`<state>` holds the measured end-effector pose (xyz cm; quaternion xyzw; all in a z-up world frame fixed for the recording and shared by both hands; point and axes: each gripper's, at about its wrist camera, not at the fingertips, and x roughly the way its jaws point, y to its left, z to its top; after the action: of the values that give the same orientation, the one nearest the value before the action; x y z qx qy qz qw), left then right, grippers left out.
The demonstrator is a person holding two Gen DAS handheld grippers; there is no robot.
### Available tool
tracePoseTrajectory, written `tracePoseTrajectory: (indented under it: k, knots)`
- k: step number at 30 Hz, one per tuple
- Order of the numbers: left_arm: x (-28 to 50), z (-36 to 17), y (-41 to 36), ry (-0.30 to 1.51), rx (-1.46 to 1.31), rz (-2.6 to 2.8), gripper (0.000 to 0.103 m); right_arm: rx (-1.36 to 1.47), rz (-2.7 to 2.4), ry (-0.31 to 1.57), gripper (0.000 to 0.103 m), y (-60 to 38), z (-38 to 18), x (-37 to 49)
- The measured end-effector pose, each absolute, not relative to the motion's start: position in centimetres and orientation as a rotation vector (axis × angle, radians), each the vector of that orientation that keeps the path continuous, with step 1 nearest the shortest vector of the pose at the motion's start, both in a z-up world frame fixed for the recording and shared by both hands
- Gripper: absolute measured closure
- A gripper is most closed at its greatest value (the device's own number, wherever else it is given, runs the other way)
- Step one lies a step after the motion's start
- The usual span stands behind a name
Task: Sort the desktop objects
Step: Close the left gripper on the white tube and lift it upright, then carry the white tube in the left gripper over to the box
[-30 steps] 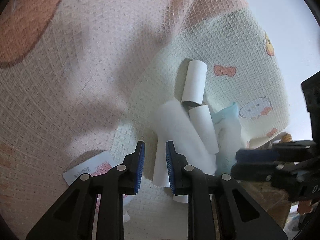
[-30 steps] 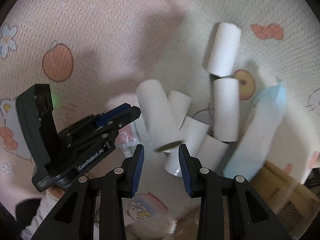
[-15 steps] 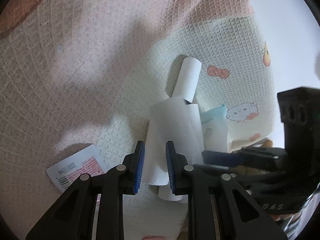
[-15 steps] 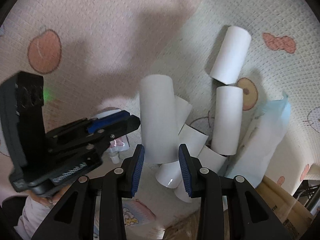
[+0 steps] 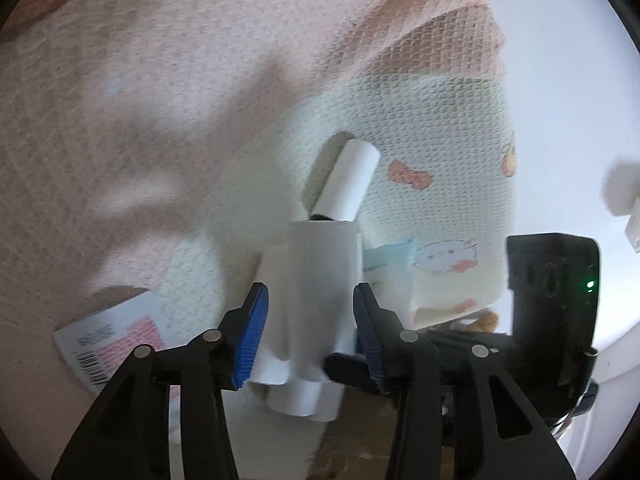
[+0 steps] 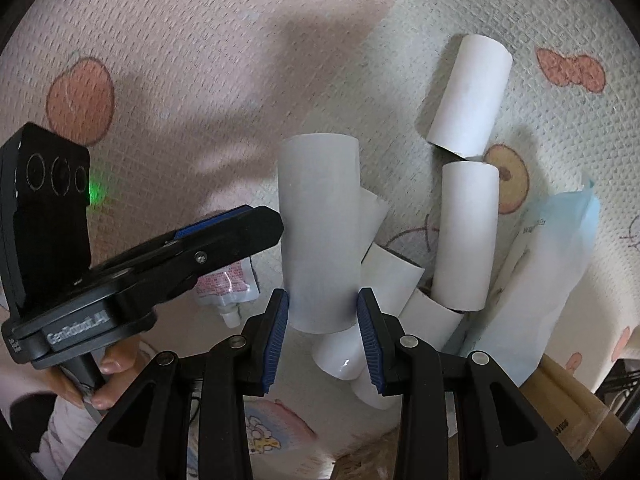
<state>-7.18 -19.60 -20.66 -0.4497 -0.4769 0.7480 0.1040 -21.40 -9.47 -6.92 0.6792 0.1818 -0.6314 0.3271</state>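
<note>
While heaped, perhaps six white tubes (image 6: 466, 236), one sachet (image 6: 226, 282).

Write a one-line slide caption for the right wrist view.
Right gripper clamps a white paper tube above a pile of tubes on a cartoon-print mat; left gripper alongside.

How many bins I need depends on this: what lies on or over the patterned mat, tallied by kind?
white cardboard tubes: 6, one of them in the right gripper
light blue plastic packet: 1
red-and-white sachet: 1
Total: 8
</note>
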Motion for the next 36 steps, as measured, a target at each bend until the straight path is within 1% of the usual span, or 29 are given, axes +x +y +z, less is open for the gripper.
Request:
tracePoseTrajectory:
  k: [6,7,12,18,25,28,36]
  knots:
    - [-8.6,-21.2,-18.5,-1.399,-1.346,2.185,0.055,1.783,-1.649,0.451,0.069,-8.9,-6.6,-21.3]
    - [-8.7,-21.3,-18.2,-1.38,-1.355,2.2,0.058,1.783,-1.65,0.446,0.069,-8.8,-6.5,-21.3]
    - [-9.0,-21.4,-17.7,-1.37,-1.346,2.186,0.058,1.813,-1.656,0.408,0.063,-8.2,-6.8,-21.4]
    - [-8.6,-21.2,-17.8,-1.384,-1.337,2.18,0.058,1.825,-1.668,0.368,0.063,-7.5,-6.9,-21.2]
    - [-7.8,-20.6,-17.9,-1.423,-1.273,2.187,0.058,1.794,-1.701,0.407,0.063,-6.8,-5.2,-19.9]
    - [-7.4,-19.8,-17.9,-1.434,-1.244,2.195,0.058,1.783,-1.741,0.412,0.063,-6.3,-4.0,-19.1]
    - [-5.2,-14.2,-17.4,-1.309,-1.105,2.366,0.058,1.634,-1.872,0.473,0.062,-4.6,1.5,-15.3]
